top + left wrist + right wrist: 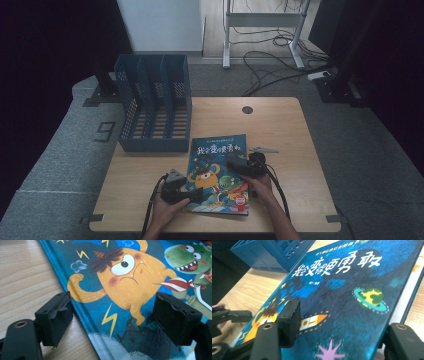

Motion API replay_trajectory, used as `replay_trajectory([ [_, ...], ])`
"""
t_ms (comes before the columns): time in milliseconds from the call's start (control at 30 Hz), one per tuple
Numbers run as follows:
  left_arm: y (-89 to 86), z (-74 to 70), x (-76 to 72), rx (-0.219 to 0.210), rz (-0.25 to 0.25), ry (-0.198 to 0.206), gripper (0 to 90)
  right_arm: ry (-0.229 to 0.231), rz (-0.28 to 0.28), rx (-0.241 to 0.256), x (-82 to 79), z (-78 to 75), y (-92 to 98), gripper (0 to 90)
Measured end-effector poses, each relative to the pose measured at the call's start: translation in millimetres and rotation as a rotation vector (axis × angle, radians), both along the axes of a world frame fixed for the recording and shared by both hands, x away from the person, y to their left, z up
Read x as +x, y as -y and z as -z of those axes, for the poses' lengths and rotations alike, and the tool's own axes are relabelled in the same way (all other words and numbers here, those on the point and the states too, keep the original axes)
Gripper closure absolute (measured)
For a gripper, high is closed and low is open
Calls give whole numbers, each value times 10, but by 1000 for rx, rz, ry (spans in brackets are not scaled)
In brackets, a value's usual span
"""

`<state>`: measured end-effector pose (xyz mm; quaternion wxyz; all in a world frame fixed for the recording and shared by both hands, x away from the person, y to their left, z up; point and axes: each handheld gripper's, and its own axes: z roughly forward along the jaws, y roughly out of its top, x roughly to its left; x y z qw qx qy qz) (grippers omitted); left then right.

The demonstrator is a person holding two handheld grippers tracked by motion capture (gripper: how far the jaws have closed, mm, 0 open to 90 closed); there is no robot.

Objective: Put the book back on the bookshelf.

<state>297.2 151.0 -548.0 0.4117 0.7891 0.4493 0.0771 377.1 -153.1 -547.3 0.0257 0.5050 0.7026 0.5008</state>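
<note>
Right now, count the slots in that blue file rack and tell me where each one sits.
3, side by side in the blue file rack at the table's far-left corner: one left, one middle, one right. All look empty, though their walls hide parts of the insides.

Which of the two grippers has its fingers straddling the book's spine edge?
The left gripper: one finger sits over the bare table, the other over the book cover. The right gripper is open around the book's opposite edge.

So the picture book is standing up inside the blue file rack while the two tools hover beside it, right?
Not quite. The picture book lies flat on the table, in front of the blue file rack, as the high view shows. The left tool and right tool are at its edges.
</note>
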Motion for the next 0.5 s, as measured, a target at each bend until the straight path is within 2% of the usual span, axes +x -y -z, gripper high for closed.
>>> replay_trajectory([
  [267,-3,1,2,-4,0,-1,162,3,-16,43,63,34,22,439],
  [433,-8,2,3,-8,1,-2,161,-6,-16,59,66,31,34,464],
  [500,-12,2,5,-13,0,-4,161,-24,-11,83,65,20,47,503],
])
